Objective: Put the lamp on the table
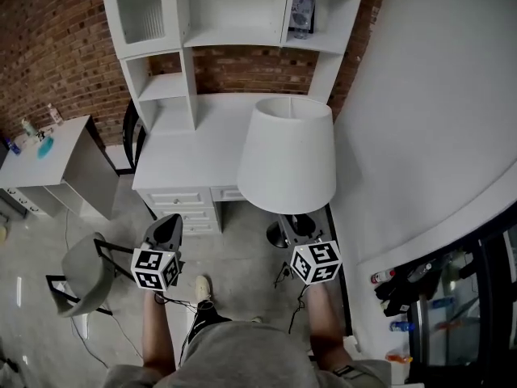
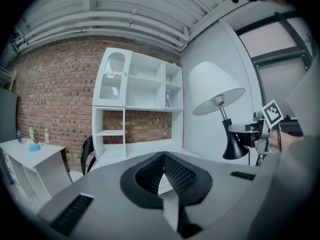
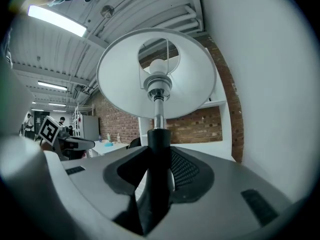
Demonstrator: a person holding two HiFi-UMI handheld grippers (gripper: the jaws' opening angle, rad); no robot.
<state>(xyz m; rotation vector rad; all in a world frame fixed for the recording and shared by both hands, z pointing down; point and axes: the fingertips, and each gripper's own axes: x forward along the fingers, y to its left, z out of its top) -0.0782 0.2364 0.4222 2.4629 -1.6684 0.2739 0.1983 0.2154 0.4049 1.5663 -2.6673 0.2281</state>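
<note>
The lamp has a white shade (image 1: pixel 287 156) and a black base (image 1: pixel 279 234), and it hangs above the floor in front of the white desk (image 1: pixel 202 148). My right gripper (image 1: pixel 305 231) is shut on the lamp's black stem (image 3: pixel 159 169), with the shade (image 3: pixel 125 79) spread above the jaws. The left gripper (image 1: pixel 167 234) hovers to the left over the floor, apart from the lamp. Its jaws meet at the tips (image 2: pixel 164 156) with nothing between them. From the left gripper view the lamp (image 2: pixel 215 91) stands upright at the right, beside the desk (image 2: pixel 142 151).
A white hutch with shelves (image 1: pixel 234 14) rises on the desk's back. A small white side table (image 1: pixel 48 156) with bottles stands at the left, a grey chair (image 1: pixel 85 269) lies below it, and a black chair (image 1: pixel 133 132) stands beside the desk. A curved white wall (image 1: pixel 436 120) is close on the right.
</note>
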